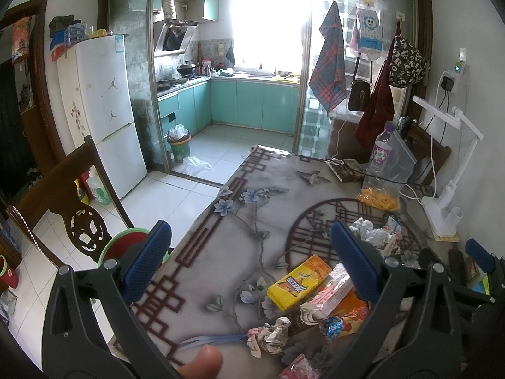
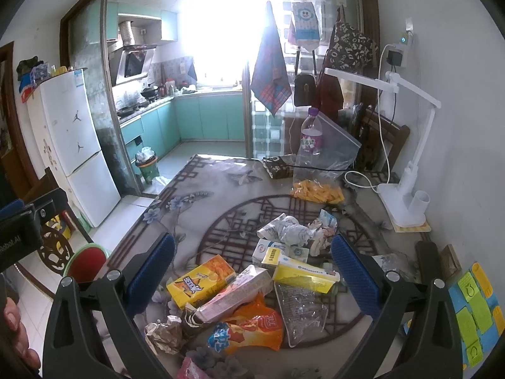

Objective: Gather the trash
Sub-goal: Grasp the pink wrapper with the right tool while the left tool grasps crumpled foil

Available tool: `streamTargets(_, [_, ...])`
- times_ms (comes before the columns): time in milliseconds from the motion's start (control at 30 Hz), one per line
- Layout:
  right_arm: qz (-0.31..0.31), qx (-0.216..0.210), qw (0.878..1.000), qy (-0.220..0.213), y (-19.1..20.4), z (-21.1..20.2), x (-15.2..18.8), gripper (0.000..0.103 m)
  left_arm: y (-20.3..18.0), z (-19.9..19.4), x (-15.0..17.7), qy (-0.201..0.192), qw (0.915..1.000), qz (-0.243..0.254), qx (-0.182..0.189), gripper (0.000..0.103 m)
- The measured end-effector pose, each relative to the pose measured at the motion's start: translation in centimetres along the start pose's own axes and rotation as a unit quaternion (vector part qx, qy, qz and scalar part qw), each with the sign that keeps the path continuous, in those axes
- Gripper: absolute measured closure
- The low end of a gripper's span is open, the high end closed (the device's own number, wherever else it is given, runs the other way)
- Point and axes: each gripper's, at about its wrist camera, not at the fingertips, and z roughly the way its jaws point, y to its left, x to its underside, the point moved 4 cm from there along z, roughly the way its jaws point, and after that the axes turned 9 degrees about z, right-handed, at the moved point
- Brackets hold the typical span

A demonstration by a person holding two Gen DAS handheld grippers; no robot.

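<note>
Task barely begun — left gripper (image 1: pixel 249 262) and right gripper (image 2: pixel 252 271) both spread wide, empty; yellow carton (image 2: pixel 200 281), orange snack bag (image 2: pixel 249 328), crumpled paper (image 2: pixel 284 227) uncollected on table (image 2: pixel 189 202).

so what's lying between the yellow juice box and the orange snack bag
A pink-and-white carton lies tipped over between the yellow juice box and the orange snack bag, clearest in the right wrist view.
</note>
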Motion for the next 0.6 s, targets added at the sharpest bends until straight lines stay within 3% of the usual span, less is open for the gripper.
streamTargets(167, [-0.009, -0.006, 1.0, 0.022, -0.2, 0.7, 0.7, 0.007, -0.1, 0.3, 0.2, 0.004, 1.0, 0.004, 0.001, 0.004])
streamTargets(267, [-0.019, 0.016, 0.999, 0.035, -0.9, 1.6, 1.4, 0.007, -0.1, 0.9, 0.6, 0.016, 0.9999, -0.007, 0.001, 0.004])
streamTargets(367, [-0.018, -0.012, 0.998, 0.064, -1.2, 2.2, 2.6, 0.007, -0.3, 1.7, 1.0, 0.021, 0.9997, -0.001, 0.007, 0.004])
streamTargets(467, [-0.069, -0.072, 0.977, 0.19, -0.3, 5.3, 7.8, 0.007, -0.5, 2.8, 1.7, 0.029, 0.999, 0.006, 0.035, 0.004])
streamTargets(600, [-0.14, -0.104, 0.93, 0.323, 0.6, 7.6, 17.8, 0.015, -0.4, 5.3, 4.4, 0.068, 0.9947, 0.008, 0.077, 0.004])
